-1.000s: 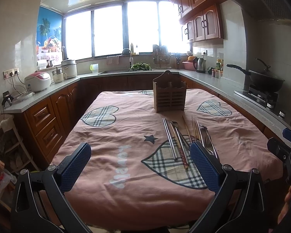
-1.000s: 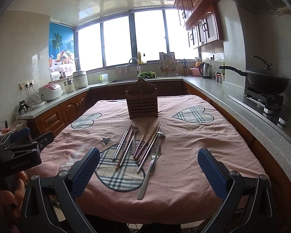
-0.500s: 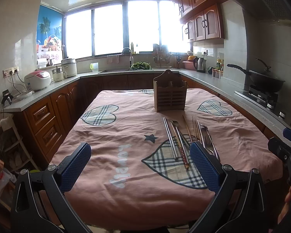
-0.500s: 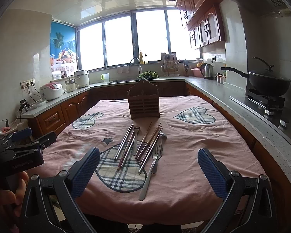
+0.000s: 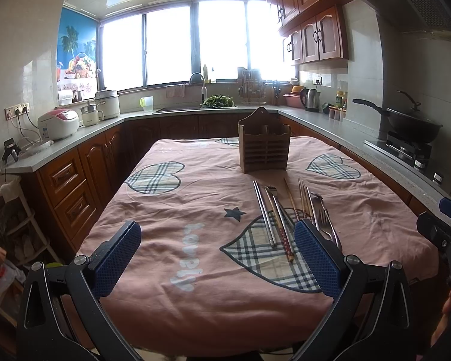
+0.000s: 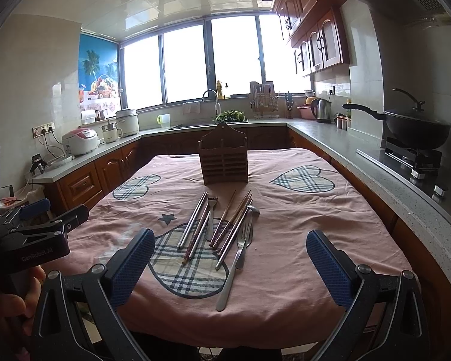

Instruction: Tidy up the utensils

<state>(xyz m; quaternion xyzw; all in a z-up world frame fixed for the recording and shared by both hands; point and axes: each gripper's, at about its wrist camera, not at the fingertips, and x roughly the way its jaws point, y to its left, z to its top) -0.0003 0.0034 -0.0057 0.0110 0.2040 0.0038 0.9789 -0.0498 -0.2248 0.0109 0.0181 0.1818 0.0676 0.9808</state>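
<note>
little moved: right gripper (image 6: 228, 258) edged slightly nearer the utensils (image 6: 222, 225) | both jaws wide open, empty | left gripper (image 5: 216, 255) hovers | utensils loose on surface (image 6: 300, 225), wooden holder (image 6: 224, 162) behind | sorting not begun

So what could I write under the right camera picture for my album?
Open right gripper waits over forks and chopsticks lying loose before the wooden holder on a pink tablecloth.

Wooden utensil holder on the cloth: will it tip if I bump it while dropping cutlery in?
Possibly. The wooden holder stands tall on soft, wrinkled cloth, so a high sideways knock might rock it. Its slatted body looks light and seems empty, so it would probably slide easily.
</note>
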